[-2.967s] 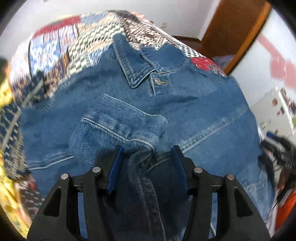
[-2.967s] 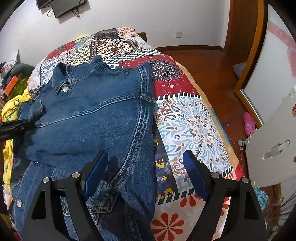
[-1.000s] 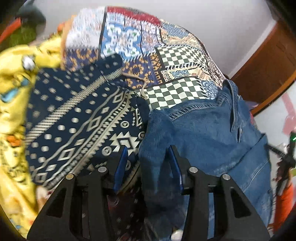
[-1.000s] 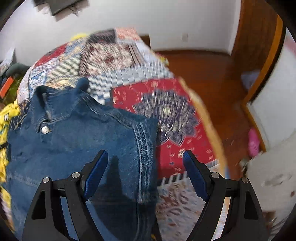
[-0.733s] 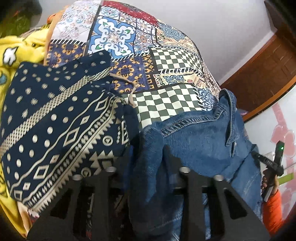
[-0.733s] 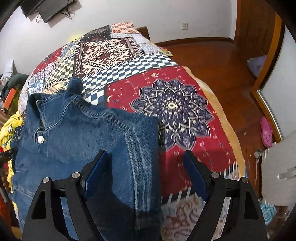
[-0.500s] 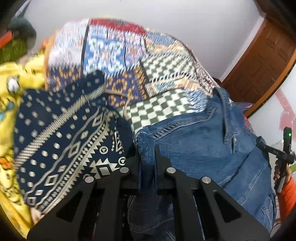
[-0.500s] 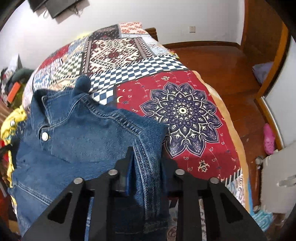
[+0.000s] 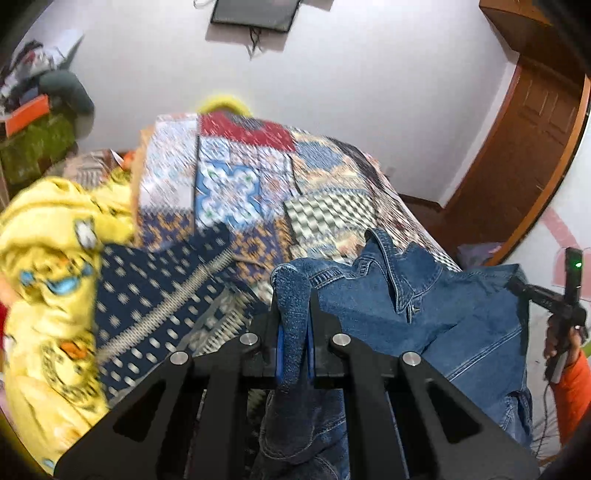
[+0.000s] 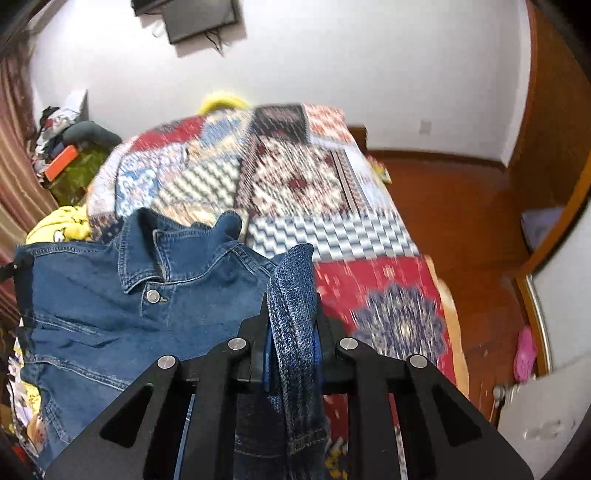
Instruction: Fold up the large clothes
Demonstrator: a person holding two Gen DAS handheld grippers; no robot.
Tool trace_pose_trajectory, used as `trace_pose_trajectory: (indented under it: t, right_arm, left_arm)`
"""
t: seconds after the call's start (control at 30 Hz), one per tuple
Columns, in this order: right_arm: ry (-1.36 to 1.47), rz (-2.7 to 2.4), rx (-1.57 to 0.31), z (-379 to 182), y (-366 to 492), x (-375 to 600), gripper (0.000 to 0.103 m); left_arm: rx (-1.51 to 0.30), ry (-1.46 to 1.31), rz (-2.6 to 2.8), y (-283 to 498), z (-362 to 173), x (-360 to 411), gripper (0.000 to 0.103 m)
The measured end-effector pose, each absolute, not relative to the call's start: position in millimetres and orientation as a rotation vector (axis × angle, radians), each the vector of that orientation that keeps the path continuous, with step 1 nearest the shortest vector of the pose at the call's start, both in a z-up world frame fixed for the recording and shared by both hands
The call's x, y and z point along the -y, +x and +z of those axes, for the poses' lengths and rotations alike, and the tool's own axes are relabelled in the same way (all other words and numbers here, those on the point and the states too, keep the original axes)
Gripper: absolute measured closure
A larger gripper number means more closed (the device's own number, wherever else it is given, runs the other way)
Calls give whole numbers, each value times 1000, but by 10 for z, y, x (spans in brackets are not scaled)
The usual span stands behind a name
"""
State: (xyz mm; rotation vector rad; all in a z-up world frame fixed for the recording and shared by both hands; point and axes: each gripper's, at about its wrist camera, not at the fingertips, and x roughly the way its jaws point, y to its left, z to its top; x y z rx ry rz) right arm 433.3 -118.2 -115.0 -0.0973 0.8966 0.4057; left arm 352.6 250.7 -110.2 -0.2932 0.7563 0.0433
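A blue denim jacket [image 9: 424, 314] hangs lifted above the patchwork bed [image 9: 236, 184], stretched between my two grippers. My left gripper [image 9: 294, 295] is shut on the jacket's left shoulder fold. My right gripper [image 10: 291, 295] is shut on the right shoulder fold of the jacket [image 10: 110, 295]. The collar and its metal button [image 10: 151, 295] face the right wrist camera. The right gripper also shows in the left wrist view [image 9: 554, 299], at the far right, gripping the jacket's other shoulder. The lower jacket hangs hidden behind the grippers.
A yellow printed garment [image 9: 48, 266] and a navy patterned cloth [image 9: 159, 288] lie on the bed's left side. A wall screen [image 10: 199, 18] hangs above the headboard. Cluttered shelves [image 10: 62, 147] stand at the left. Wooden floor [image 10: 461, 206] and a door lie to the right.
Both grippers went from open over the flat jacket to shut on its shoulders. They have since lifted the jacket off the bed, and both views now tilt up toward the wall.
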Motion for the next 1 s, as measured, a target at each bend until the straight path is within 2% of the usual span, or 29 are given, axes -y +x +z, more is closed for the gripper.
trace_pose_trajectory:
  t: [0.17, 0.47, 0.6, 0.67, 0.7, 0.73, 0.77, 0.8, 0.83, 0.9, 1.0]
  right_arm:
    - [-104, 421, -860, -1163, 4542, 921, 88]
    - [-115, 348, -984, -1833, 5051, 734, 87]
    - [-139, 339, -1025, -2041, 5073, 744, 79]
    - [-168, 338, -1039, -2063, 5031, 744, 71]
    - [-177, 340, -1053, -2061, 5015, 746, 61]
    - [-183, 337, -1067, -2051, 4995, 748, 53]
    - [-183, 330, -1071, -2027, 4968, 761, 52]
    - [-182, 327, -1072, -1985, 4927, 771, 52]
    - [-180, 332, -1074, -1941, 4896, 779, 50]
    - [-174, 342, -1094, -1837, 4808, 791, 48]
    - [-175, 345, -1091, -1643, 4635, 790, 46]
  left_arm:
    - [-785, -245, 142, 3727, -1235, -2724, 95]
    - [-917, -232, 248, 4045, -1961, -2987, 91]
    - [-985, -209, 280, 4120, -2209, -2973, 89]
    - [-994, -194, 284, 4087, -2243, -2941, 89]
    - [-992, -190, 281, 4056, -2225, -2920, 88]
    - [-988, -186, 275, 4024, -2194, -2890, 86]
    - [-984, -181, 264, 3984, -2146, -2859, 85]
    - [-980, -172, 252, 3937, -2083, -2818, 78]
    - [-976, -164, 248, 3897, -2024, -2778, 67]
    - [-950, -138, 241, 3777, -1848, -2674, 55]
    - [-904, -98, 211, 3609, -1582, -2509, 50]
